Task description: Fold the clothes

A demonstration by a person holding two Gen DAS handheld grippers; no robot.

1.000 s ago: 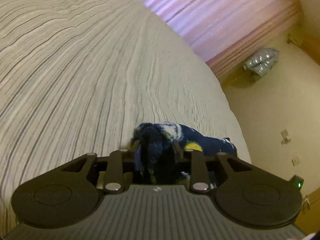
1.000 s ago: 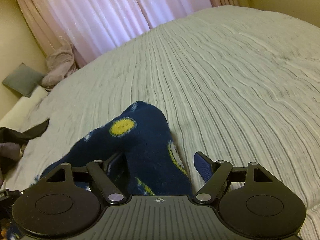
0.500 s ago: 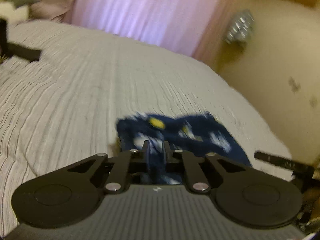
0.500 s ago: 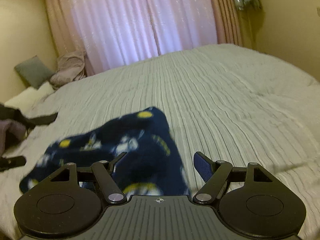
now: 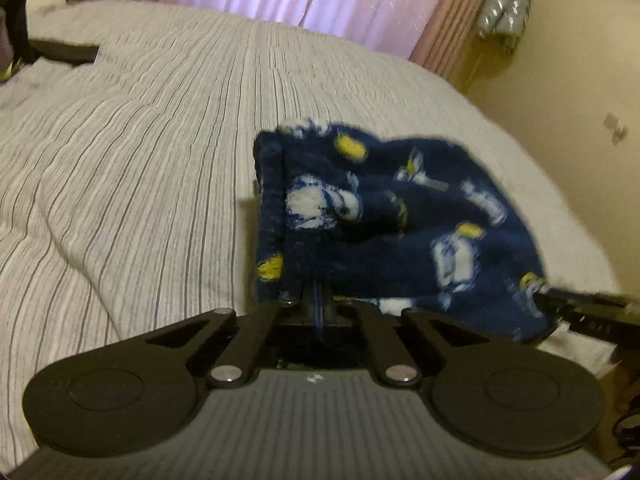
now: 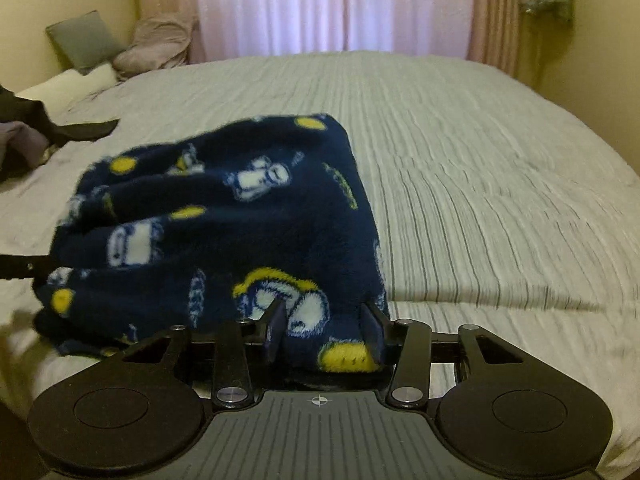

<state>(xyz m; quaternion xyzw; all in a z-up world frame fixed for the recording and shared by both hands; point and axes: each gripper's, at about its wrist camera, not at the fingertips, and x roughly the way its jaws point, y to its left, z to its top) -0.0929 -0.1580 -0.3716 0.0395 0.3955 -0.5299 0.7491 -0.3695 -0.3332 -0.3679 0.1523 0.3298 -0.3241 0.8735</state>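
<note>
— Where's the garment (image 6: 224,224) now?

— Off the bed (image 6: 480,168), stretched between the two grippers — navy fleece with yellow and white prints. It hangs just above the striped cover near the bed's near edge.

— Who holds what?

— The left gripper (image 5: 318,308) has its fingers pressed together on one edge; a thin fold of cloth runs between them. The right gripper (image 6: 324,330) has its fingers partly spread with a thick bunch of fleece filling the gap — gripped, I'd judge, though less tightly.

— Which way does the cloth lie from the fingers?

— Forward of both, and across. From the left camera it spreads ahead and to the right, toward the other gripper's tip at the frame edge. From the right camera it spreads ahead and to the left. So the long axis runs from gripper to gripper, side to side.

— And the next move?

— Probably laying it flat on the bed ahead. Neither hand is clearly nearer; both would go forward and down together.
</note>
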